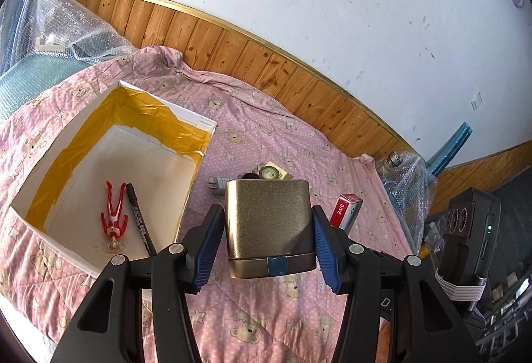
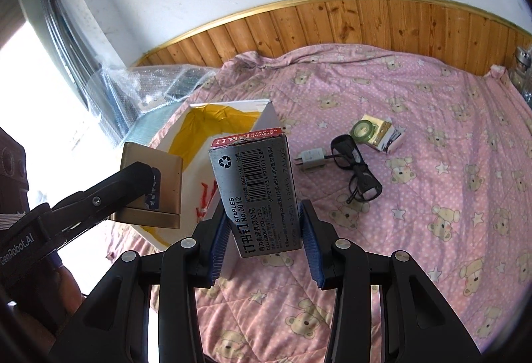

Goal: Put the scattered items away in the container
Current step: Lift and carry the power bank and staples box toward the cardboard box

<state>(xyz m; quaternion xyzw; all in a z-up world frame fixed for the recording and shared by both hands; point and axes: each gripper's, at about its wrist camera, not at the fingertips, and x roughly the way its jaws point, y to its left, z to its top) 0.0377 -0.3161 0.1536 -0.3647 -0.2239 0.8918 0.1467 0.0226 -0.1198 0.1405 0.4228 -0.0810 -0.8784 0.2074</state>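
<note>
In the left wrist view, the left tool point(image 1: 266, 243) was clamped on a gold metal box point(image 1: 269, 226), with one blue pad point(image 1: 207, 250) pressed on each side of it. The box had a piece of blue tape on its lower band and was held up above the pink bear-print quilt point(image 1: 266, 313). To the left stood the white container point(image 1: 109, 170), open at the top and lined with yellow tape along its inner walls. On its floor lay a red toy figure point(image 1: 114, 218) and, just beside it, a black pen point(image 1: 141, 220). Behind the gold box, a roll of green tape point(image 1: 270, 173) and a white charger plug point(image 1: 217, 185) were partly hidden. The red staples box point(image 1: 345, 210) showed to the right, and the right tool's body point(image 1: 465, 236) was at the right edge.

In the right wrist view, the right tool point(image 2: 264, 236) was clamped on the grey and red staples box point(image 2: 256, 193), which stood tilted between the pads, lifted over the quilt point(image 2: 415, 196). The left tool point(image 2: 143, 186) came in from the left with the gold box point(image 2: 153, 183), above the near edge of the container point(image 2: 212, 120). On the quilt to the right lay the charger plug point(image 2: 311, 160), black glasses point(image 2: 355, 167), the green tape roll point(image 2: 364, 130) and a small open box point(image 2: 389, 138) touching the roll.
</note>
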